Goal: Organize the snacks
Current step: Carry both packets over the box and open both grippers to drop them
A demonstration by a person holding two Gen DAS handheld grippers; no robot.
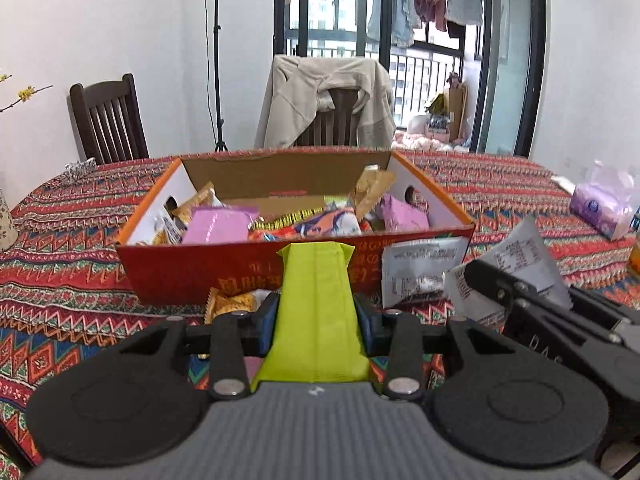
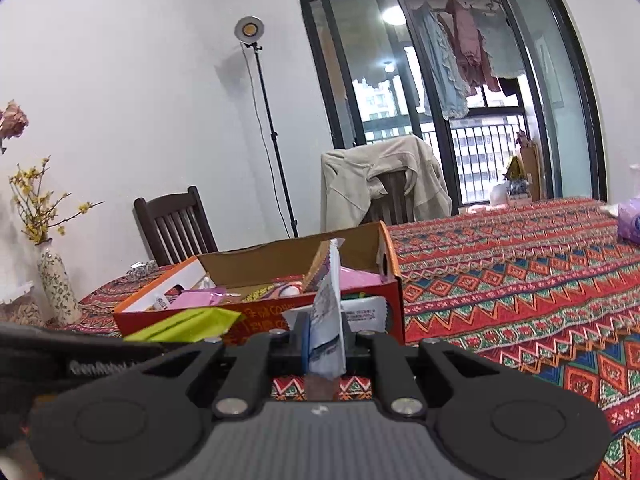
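Green packet (image 1: 318,312) between left jaws

Your room is evenly lit and bright — soft daylight comes through the tall dark-framed glass balcony doors (image 1: 404,52), where a round ceiling lamp's reflection (image 2: 392,14) glares in the pane. You also have a round studio lamp on a thin black stand (image 2: 250,29) glowing against the white wall. Shadows on the red patterned cloth over the counter (image 2: 520,280) are faint. Both fisheye views bend straight lines hard toward the edges, with dark vignetted corners — the nearest black gripper bodies look soft, and distant detail outside is washed out.
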